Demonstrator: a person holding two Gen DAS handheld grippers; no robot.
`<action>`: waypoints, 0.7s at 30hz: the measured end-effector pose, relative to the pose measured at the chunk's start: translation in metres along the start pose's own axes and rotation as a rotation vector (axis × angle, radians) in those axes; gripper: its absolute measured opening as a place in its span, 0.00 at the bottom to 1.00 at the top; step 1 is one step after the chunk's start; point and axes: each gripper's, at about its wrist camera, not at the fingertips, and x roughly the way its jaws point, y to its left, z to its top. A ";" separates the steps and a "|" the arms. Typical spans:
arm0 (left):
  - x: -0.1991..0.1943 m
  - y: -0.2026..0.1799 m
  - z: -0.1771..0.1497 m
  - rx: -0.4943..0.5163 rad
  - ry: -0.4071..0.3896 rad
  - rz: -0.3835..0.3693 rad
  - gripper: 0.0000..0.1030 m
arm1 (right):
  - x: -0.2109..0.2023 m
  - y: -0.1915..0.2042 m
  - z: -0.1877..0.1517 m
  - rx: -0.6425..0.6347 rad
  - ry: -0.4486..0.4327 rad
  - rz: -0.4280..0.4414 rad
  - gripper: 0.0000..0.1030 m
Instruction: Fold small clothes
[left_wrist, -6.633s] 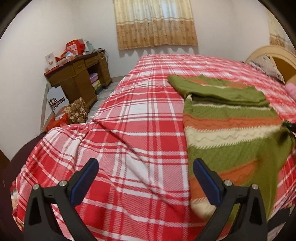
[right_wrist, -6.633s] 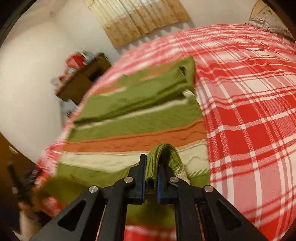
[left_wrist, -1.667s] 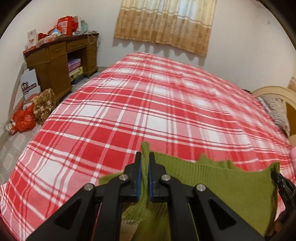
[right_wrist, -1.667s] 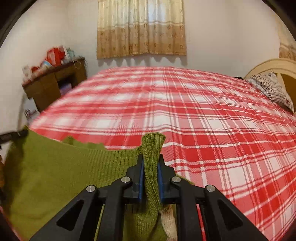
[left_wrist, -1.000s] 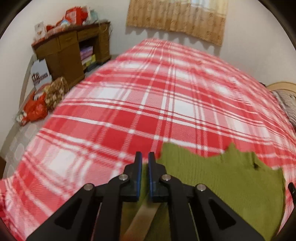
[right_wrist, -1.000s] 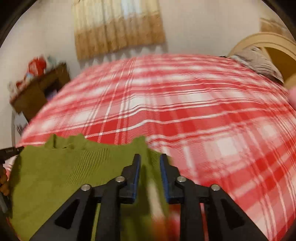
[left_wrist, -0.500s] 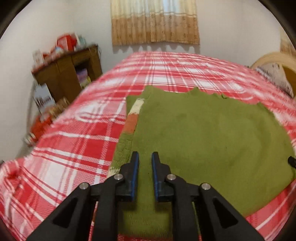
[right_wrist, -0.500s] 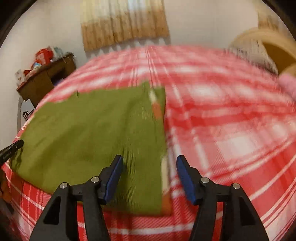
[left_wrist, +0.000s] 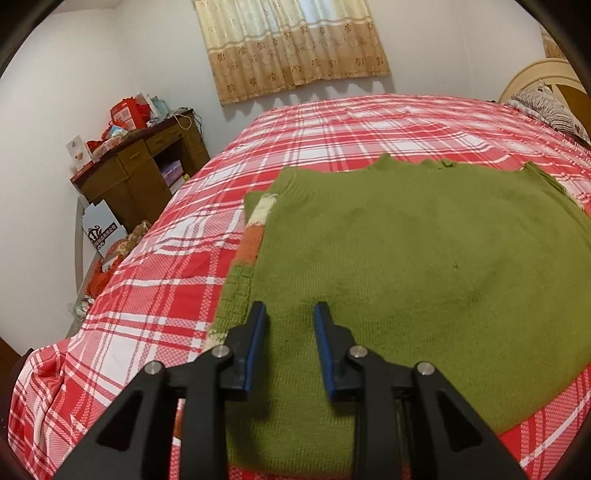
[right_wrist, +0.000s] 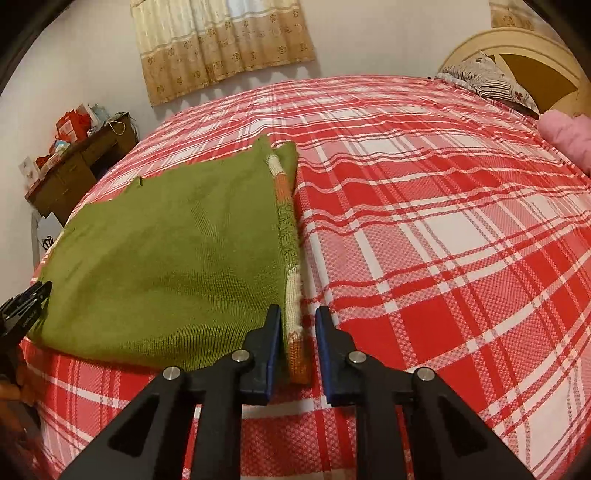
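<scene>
Now your folded green sweater (left_wrist: 424, 258) lies flat on the red plaid bedspread (left_wrist: 332, 129), plain green side up, close to the near edge of the bed. Along its left edge in the left wrist view, and along its right edge in the right wrist view, a strip of the layer beneath peeks out in cream, orange and patterned green bands. Your left gripper (left_wrist: 290, 314) sits above the near left part of the sweater with its jaws narrowly parted; they have just been opening, and the blue pads stand clear of the knit, with only flat cloth below the gap and nothing pinched. Your right gripper (right_wrist: 297, 315) hangs at the sweater's near right corner, jaws narrow and just closing, the striped edge lying in the gap between the pads; the left pad looks just beside the green fold, yet no cloth is lifted or squeezed, so you are not gripping it. At the far left edge of the right wrist view the tip of your other gripper shows beside the sweater's left side. Farther off, a brown wooden desk (left_wrist: 144, 173) piled with red boxes stands against the left wall, a beige patterned curtain (left_wrist: 291, 44) hangs on the far wall, and a striped pillow (right_wrist: 484, 79) rests by the cream headboard (right_wrist: 517, 48) at far right.
</scene>
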 end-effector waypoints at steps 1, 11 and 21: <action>0.001 0.000 0.000 0.003 -0.002 0.004 0.27 | -0.002 0.000 0.000 0.002 0.000 -0.002 0.19; -0.005 -0.010 -0.008 0.035 -0.019 0.049 0.27 | -0.034 0.085 0.034 -0.163 -0.173 0.032 0.21; -0.005 -0.006 -0.007 0.011 -0.015 0.026 0.27 | 0.048 0.121 0.036 -0.214 -0.068 0.044 0.23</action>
